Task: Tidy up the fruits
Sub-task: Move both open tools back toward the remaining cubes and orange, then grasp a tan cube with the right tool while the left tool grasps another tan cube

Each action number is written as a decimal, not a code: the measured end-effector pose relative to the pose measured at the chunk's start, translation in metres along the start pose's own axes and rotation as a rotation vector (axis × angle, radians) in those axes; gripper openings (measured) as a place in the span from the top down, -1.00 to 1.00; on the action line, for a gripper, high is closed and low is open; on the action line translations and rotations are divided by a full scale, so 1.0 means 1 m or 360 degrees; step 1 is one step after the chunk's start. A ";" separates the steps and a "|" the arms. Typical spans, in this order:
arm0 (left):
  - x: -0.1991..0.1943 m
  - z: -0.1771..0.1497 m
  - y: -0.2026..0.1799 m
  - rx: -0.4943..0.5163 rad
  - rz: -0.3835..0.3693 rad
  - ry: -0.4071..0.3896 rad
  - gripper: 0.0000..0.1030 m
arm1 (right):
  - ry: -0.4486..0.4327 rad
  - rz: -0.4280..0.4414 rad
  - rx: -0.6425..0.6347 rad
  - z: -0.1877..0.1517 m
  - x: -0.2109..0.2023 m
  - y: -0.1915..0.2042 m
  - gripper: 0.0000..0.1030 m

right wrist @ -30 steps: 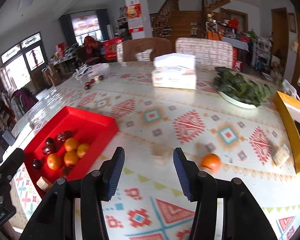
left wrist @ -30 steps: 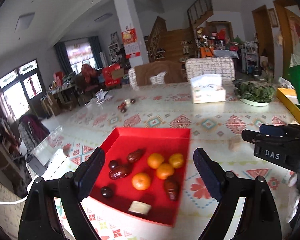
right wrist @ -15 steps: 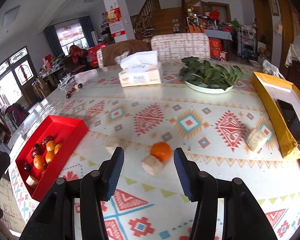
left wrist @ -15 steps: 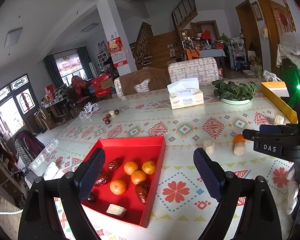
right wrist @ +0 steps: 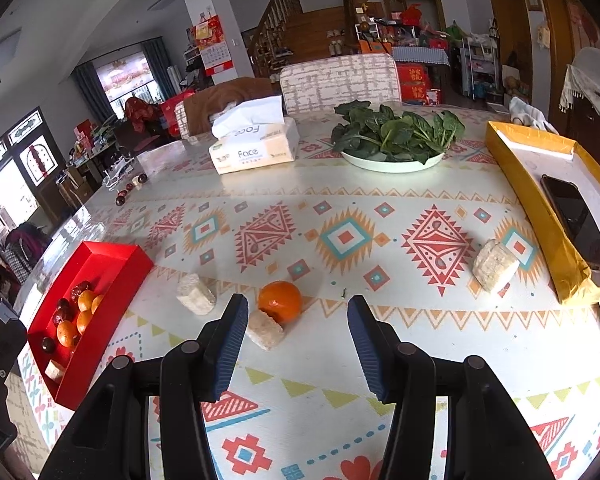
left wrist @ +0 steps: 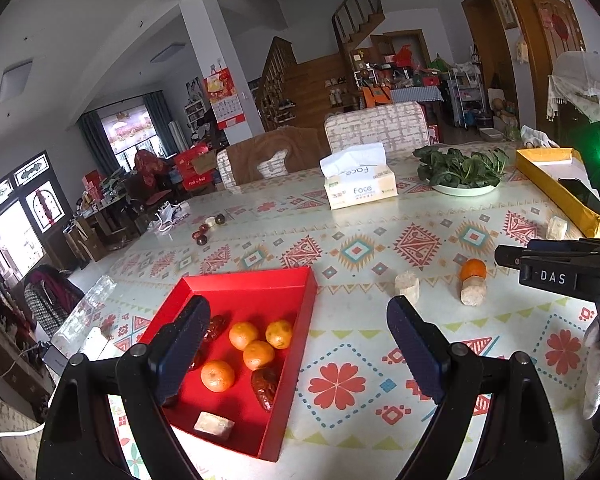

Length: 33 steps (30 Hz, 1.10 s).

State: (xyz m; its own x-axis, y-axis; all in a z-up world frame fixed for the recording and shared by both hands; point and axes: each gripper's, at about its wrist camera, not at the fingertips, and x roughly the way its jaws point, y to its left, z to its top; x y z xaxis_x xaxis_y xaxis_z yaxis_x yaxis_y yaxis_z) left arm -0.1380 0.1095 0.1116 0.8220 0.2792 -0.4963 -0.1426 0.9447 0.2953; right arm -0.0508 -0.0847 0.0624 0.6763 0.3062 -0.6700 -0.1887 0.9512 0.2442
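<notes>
A red tray (left wrist: 256,284) holds several oranges (left wrist: 243,335), dark red dates (left wrist: 265,387) and a pale rice-cake block (left wrist: 213,425); it also shows at the left of the right wrist view (right wrist: 112,256). A loose orange (right wrist: 280,301) lies on the patterned tablecloth, touching a rice-cake block (right wrist: 265,329); both show in the left wrist view, the orange (left wrist: 473,269) at right. My left gripper (left wrist: 296,344) is open and empty above the tray's right part. My right gripper (right wrist: 296,336) is open and empty just short of the loose orange.
More rice-cake blocks (right wrist: 195,294) (right wrist: 494,266) lie on the cloth. A tissue box (right wrist: 256,148), a plate of spinach (right wrist: 392,136) and a yellow box with a phone (right wrist: 556,196) stand farther back. Loose dates (left wrist: 204,232) lie at the far left edge.
Both grippers have pulled back and up. The left view has swung off the tray to take in the table; the loose orange now sits between the right fingers' line, closer.
</notes>
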 end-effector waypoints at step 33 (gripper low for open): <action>0.153 0.010 -0.035 -0.0229 -0.0576 0.0452 -0.73 | 0.0263 0.0110 -0.0169 -0.006 0.064 0.019 0.32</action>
State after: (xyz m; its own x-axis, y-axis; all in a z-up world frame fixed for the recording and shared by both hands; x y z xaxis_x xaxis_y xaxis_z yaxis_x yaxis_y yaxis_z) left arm -0.0022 0.1176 0.0334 0.6527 -0.0547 -0.7556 0.0335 0.9985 -0.0433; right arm -0.0159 -0.0465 0.0198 0.5348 0.3646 -0.7622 -0.3103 0.9238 0.2242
